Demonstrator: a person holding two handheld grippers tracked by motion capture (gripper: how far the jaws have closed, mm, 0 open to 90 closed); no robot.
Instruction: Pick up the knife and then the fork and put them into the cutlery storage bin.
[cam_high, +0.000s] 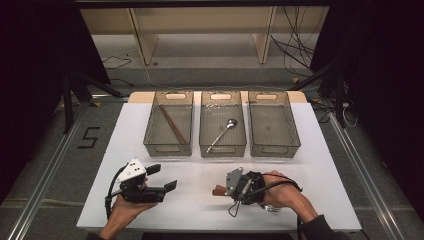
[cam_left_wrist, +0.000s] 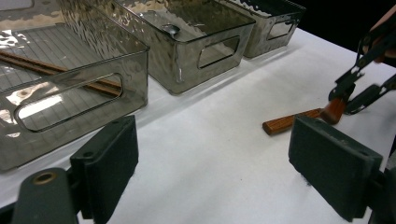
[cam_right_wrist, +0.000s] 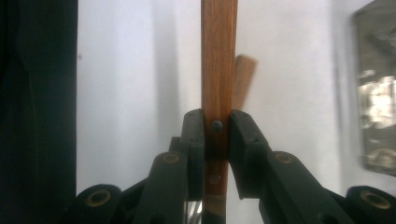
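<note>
My right gripper (cam_right_wrist: 216, 135) is shut on a wooden handle (cam_right_wrist: 218, 56) with two metal rivets, and the pads press its sides. In the high view this gripper (cam_high: 223, 190) is at the front right of the white table (cam_high: 200, 210), with the handle's brown end (cam_high: 218, 191) poking out to the left. A second, paler wooden piece (cam_right_wrist: 245, 74) shows just behind the held handle; in the left gripper view a wooden piece (cam_left_wrist: 289, 122) lies flat on the table. My left gripper (cam_high: 162, 177) rests at the front left, open, with nothing between its pads (cam_left_wrist: 107, 163).
Three clear grey bins stand in a row at the back. The left bin (cam_high: 167, 148) holds brown chopsticks (cam_high: 173, 125), the middle bin (cam_high: 222, 150) a metal spoon (cam_high: 222, 132), and the right bin (cam_high: 275, 149) looks empty. Bare white table lies between the two grippers.
</note>
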